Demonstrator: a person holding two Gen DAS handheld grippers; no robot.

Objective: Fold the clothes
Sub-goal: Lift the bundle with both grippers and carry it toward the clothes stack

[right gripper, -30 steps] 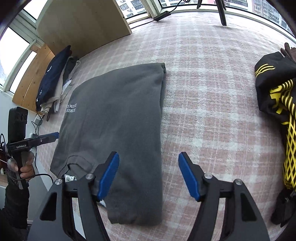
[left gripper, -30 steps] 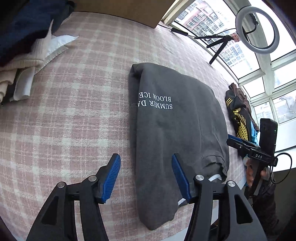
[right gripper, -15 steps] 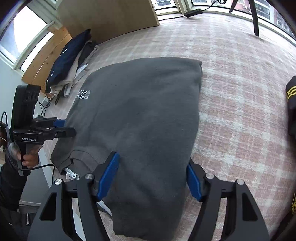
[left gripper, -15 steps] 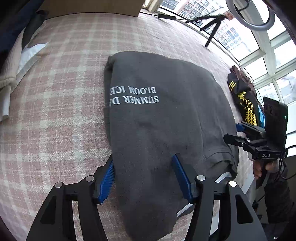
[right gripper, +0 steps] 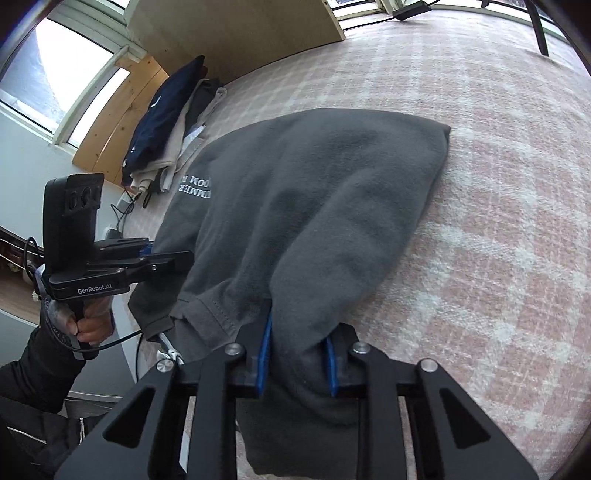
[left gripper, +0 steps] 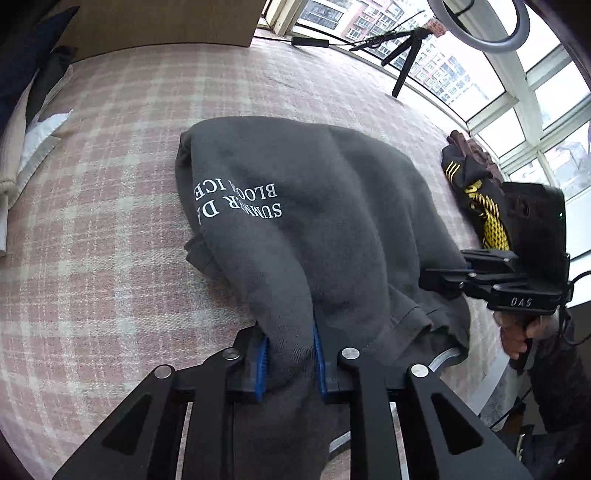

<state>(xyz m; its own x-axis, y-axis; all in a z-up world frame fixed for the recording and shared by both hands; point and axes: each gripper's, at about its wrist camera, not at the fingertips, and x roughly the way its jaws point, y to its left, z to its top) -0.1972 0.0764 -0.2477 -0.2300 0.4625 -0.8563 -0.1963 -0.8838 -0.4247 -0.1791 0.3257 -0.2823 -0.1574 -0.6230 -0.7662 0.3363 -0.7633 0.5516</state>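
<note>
A dark grey sweatshirt (left gripper: pixel 332 206) with white lettering lies folded on the pink plaid cover (left gripper: pixel 92 229). My left gripper (left gripper: pixel 290 343) is closing on the sweatshirt's near left edge, and its blue pads pinch a bunched fold of the cloth. In the right wrist view the same sweatshirt (right gripper: pixel 325 192) rises toward my right gripper (right gripper: pixel 297 354), whose jaws are also closing with a fold of the near right edge pressed between the pads. Each gripper shows in the other's view, held by a hand (left gripper: pixel 517 332) at the garment's near hem.
A pile of folded clothes (right gripper: pixel 166 122) sits at the far left by a wooden board (right gripper: pixel 229 33). A black and yellow garment (left gripper: pixel 480 210) lies to the right. A ring light on a tripod (left gripper: pixel 406 55) stands by the windows.
Both grippers moved inward over the sweatshirt's near corners and their jaws closed on the cloth. The fabric now bunches and lifts toward each gripper.
</note>
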